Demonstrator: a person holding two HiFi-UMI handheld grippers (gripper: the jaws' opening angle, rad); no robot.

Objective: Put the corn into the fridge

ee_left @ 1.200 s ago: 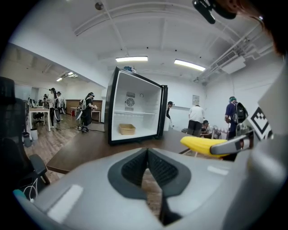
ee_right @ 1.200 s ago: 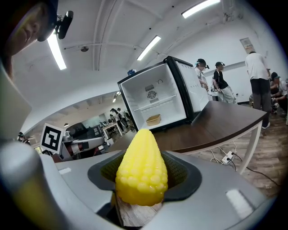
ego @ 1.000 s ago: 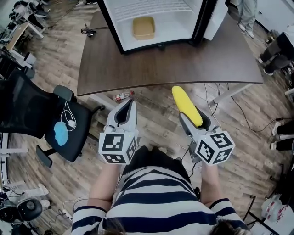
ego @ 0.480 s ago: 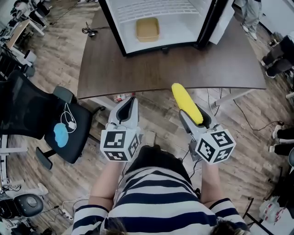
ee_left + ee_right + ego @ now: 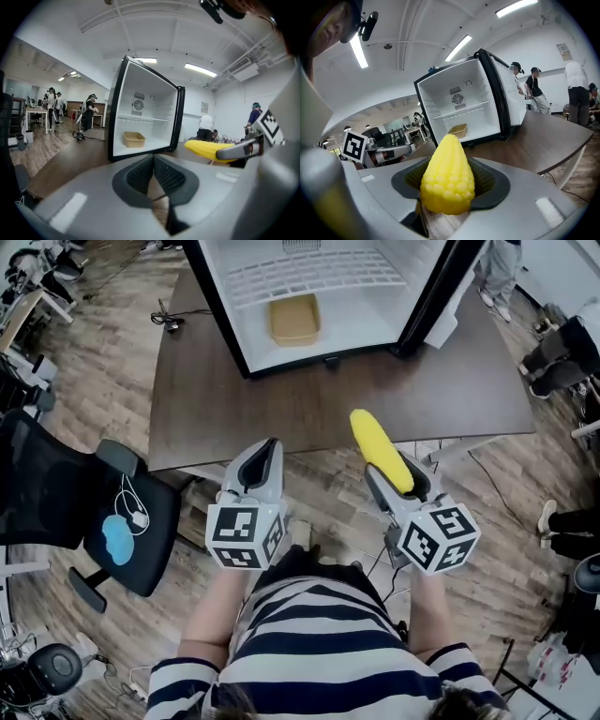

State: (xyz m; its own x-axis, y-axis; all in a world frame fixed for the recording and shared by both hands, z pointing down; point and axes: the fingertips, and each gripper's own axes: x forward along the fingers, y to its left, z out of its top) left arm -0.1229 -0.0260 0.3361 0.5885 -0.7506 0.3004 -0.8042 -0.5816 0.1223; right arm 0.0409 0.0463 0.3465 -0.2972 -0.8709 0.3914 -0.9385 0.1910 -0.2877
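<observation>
A yellow corn cob (image 5: 380,450) sticks forward out of my right gripper (image 5: 397,479), which is shut on it; up close the corn (image 5: 447,176) fills the space between the jaws. My left gripper (image 5: 260,468) is shut and holds nothing, its jaws pressed together (image 5: 153,176). Both hang over the floor just short of the dark table's front edge. The small fridge (image 5: 319,287) stands open on the table ahead, white inside, with a tan tray (image 5: 294,319) on its floor. From the left gripper view the fridge (image 5: 143,119) and the corn (image 5: 208,150) at right both show.
The dark wooden table (image 5: 206,399) spans the view ahead. A black office chair (image 5: 94,512) with a blue item stands at left. The fridge door (image 5: 441,287) is swung open at right. People stand at desks in the background (image 5: 86,112).
The view has shifted forward toward the table and fridge. Both grippers keep their pose, the corn still in the right one.
</observation>
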